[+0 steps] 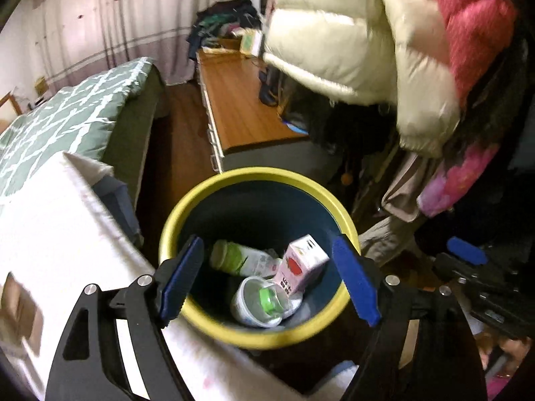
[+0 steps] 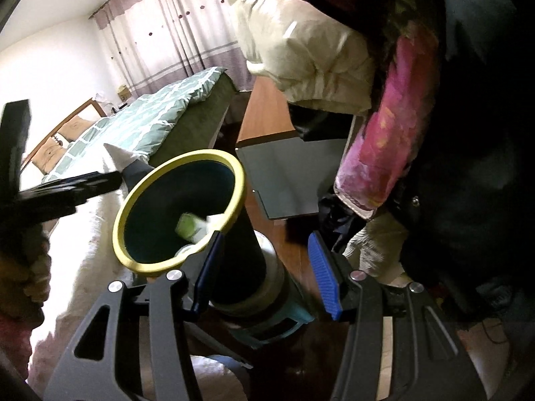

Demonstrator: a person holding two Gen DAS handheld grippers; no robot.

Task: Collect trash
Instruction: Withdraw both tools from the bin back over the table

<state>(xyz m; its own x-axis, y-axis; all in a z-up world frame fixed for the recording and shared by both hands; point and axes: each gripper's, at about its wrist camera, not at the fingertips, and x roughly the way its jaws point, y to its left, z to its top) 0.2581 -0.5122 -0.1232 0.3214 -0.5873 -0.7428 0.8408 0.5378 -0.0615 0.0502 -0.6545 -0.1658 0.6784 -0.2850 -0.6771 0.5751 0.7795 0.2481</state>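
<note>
Left gripper (image 1: 271,284) hangs above the yellow-rimmed bin (image 1: 200,200), jaws apart with nothing between them. Inside the bin lie a pink carton (image 1: 302,265), a green-capped bottle (image 1: 240,259) and a white cup (image 1: 257,304). Right gripper (image 2: 264,270) has its jaws clamped on the bin's dark body, tilting its mouth toward the bed (image 2: 150,117); puffy jackets (image 1: 351,40) hang behind.

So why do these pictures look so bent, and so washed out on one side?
Left wrist view: a fisheye lens curves the bed and desk; the white cloth is blown out, while the bin and its pink carton stay fairly sharp. Right wrist view: the wall and cloth glare white, the hanging clothes sink into shadow, and the bin's contents smear.
</note>
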